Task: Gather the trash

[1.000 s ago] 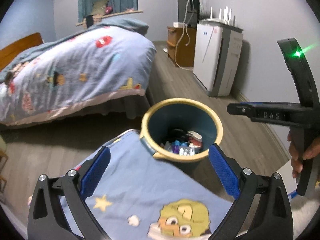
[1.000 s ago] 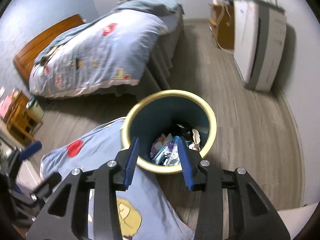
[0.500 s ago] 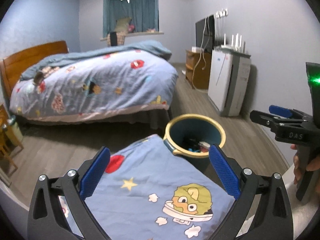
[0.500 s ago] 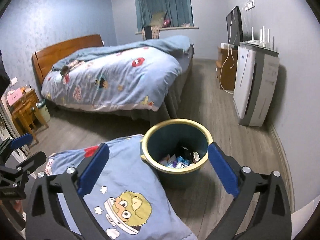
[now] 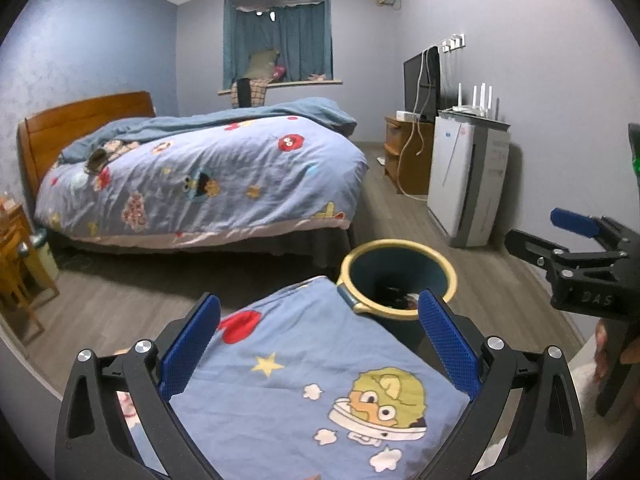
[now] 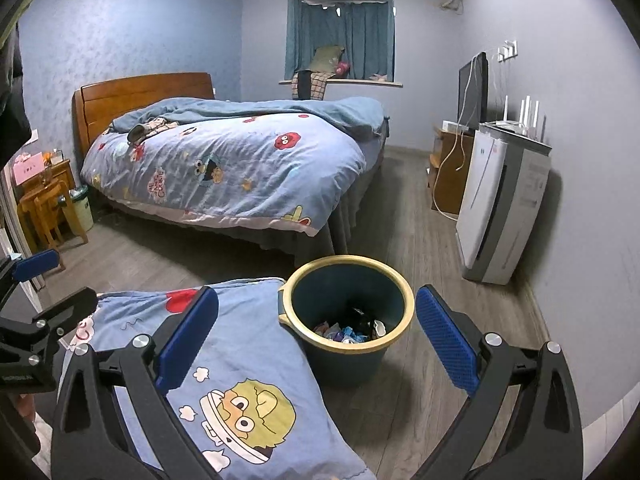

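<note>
A dark teal trash bin [image 6: 348,356] with a yellow rim stands on the wood floor beside a blue cartoon-print cloth [image 6: 240,368]. Several wrappers [image 6: 348,330] lie in its bottom. The bin also shows in the left wrist view [image 5: 398,280]. My right gripper [image 6: 316,344] is open and empty, held above and in front of the bin. My left gripper [image 5: 320,342] is open and empty over the cloth [image 5: 304,380]. The right gripper shows at the right edge of the left wrist view [image 5: 576,248], and the left gripper at the left edge of the right wrist view [image 6: 36,300].
A bed [image 6: 224,172] with a blue cartoon duvet fills the middle of the room. A white air purifier [image 6: 500,208] stands against the right wall, a wooden cabinet [image 6: 448,172] with a TV behind it. A wooden nightstand and stool [image 6: 44,200] are at left.
Both grippers have pulled up and back from the bin, which now looks smaller and lower. The right gripper's jaws went from nearly closed over the bin to wide open.
</note>
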`<state>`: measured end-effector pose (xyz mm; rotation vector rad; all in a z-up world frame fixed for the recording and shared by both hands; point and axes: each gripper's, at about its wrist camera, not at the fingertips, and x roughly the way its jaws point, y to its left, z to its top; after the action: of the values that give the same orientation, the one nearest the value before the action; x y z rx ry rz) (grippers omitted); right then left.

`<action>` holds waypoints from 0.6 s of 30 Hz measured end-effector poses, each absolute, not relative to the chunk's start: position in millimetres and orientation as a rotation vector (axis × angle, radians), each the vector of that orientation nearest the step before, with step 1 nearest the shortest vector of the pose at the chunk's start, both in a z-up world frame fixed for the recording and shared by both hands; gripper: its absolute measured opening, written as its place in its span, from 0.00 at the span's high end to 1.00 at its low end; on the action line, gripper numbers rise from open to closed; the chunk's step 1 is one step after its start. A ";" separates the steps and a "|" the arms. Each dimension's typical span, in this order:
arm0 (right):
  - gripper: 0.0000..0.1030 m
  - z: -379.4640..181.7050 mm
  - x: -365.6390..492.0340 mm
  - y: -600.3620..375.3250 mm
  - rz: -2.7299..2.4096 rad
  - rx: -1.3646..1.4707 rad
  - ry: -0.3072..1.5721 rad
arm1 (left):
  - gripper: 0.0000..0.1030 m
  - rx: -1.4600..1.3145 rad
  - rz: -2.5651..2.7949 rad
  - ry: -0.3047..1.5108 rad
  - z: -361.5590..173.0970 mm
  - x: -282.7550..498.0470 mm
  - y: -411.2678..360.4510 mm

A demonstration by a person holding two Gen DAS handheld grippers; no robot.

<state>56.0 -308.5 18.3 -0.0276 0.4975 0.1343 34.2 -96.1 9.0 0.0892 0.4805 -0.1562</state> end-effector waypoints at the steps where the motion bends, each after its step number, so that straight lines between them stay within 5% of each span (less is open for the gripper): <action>1: 0.06 18.3 56.1 -307.3 0.134 -0.030 0.497 | 0.05 0.092 -0.151 0.477 8.5 33.6 -95.7; 18: 0.06 12.7 61.1 -293.1 0.145 -0.067 0.518 | 0.05 0.050 -0.159 0.479 12.7 36.2 -86.1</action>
<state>61.1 -293.1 12.7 -0.0667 0.5177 0.1450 36.2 -86.1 12.7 0.0501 0.4792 -0.1593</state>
